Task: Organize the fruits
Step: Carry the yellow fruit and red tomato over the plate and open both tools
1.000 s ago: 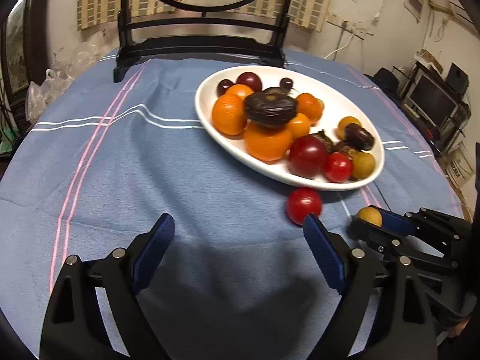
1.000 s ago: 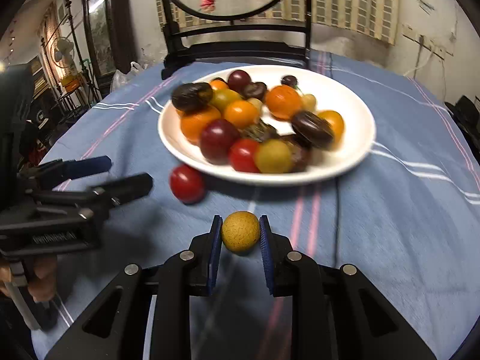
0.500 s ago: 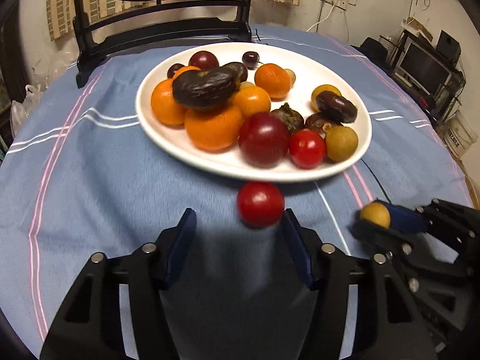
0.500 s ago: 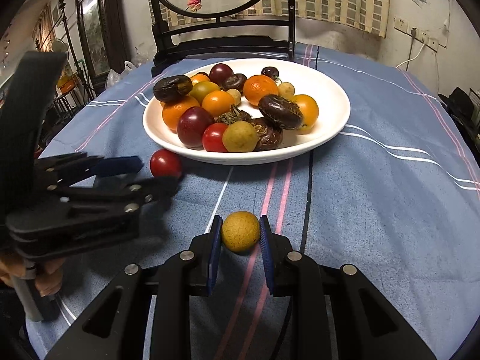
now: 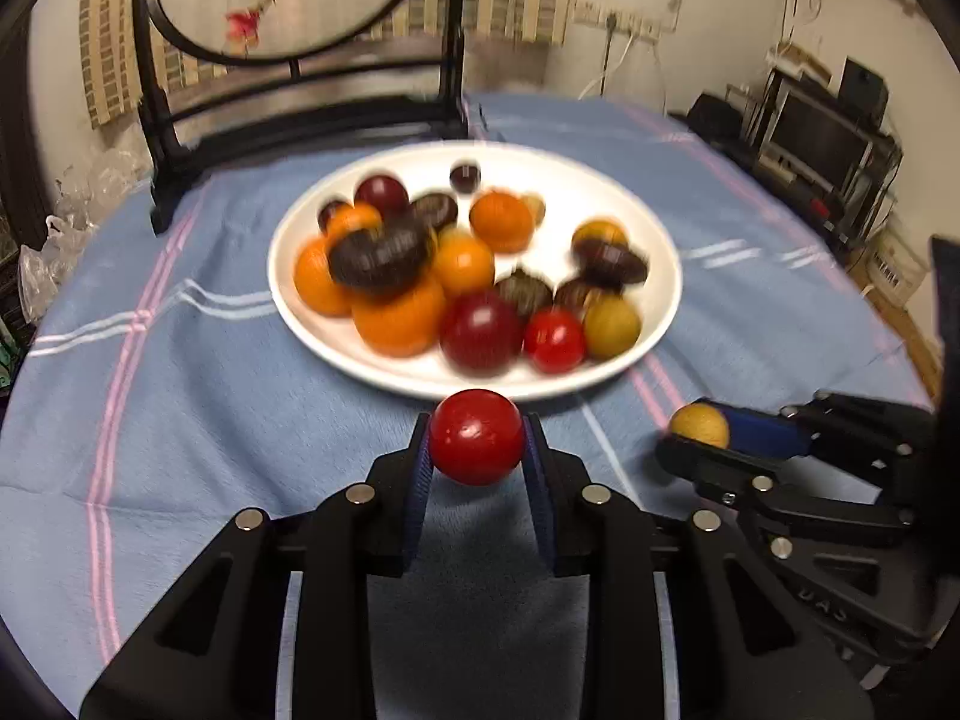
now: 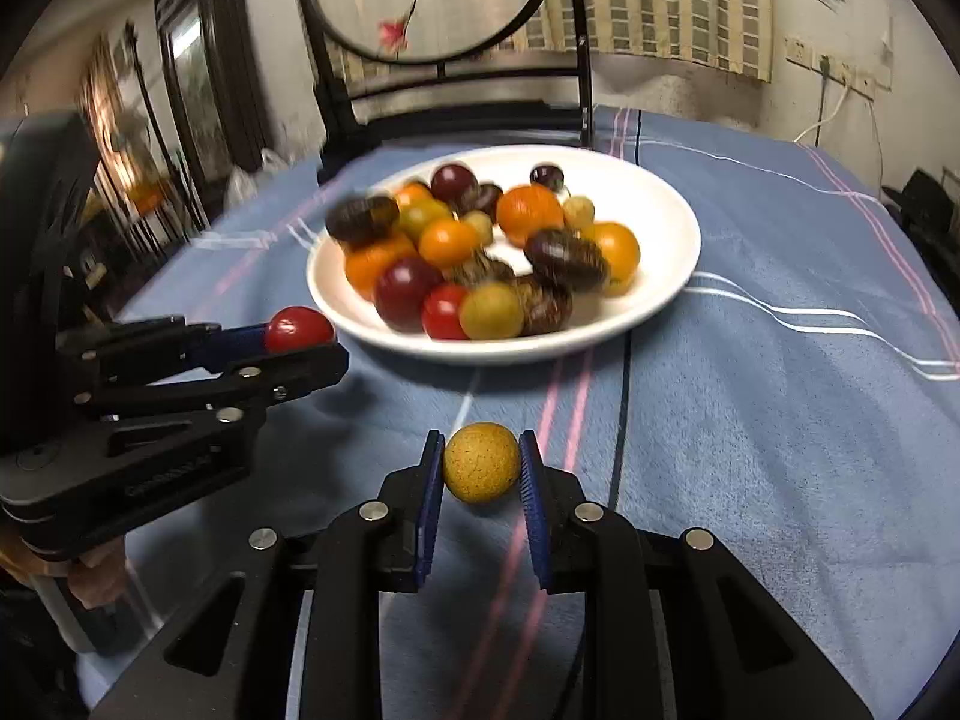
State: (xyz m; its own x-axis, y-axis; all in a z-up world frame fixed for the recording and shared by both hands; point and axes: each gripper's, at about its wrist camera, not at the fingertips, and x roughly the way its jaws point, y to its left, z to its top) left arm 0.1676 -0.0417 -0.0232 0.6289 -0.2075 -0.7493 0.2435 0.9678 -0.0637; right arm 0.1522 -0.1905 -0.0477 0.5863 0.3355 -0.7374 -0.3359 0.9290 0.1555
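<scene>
Blue-clothed tabletop (image 5: 180,420) carries a crowded white plate (image 5: 654,240). Left claw (image 5: 477,450) grips a red fruit (image 5: 477,435), right claw (image 6: 480,468) a yellow one (image 6: 480,461) — lift clear of the rim, then release gently into gaps.

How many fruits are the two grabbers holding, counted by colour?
Shiny red round fruit, in the left gripper: 1
Speckled yellow round fruit, in the right gripper: 1
Total: 2
</scene>
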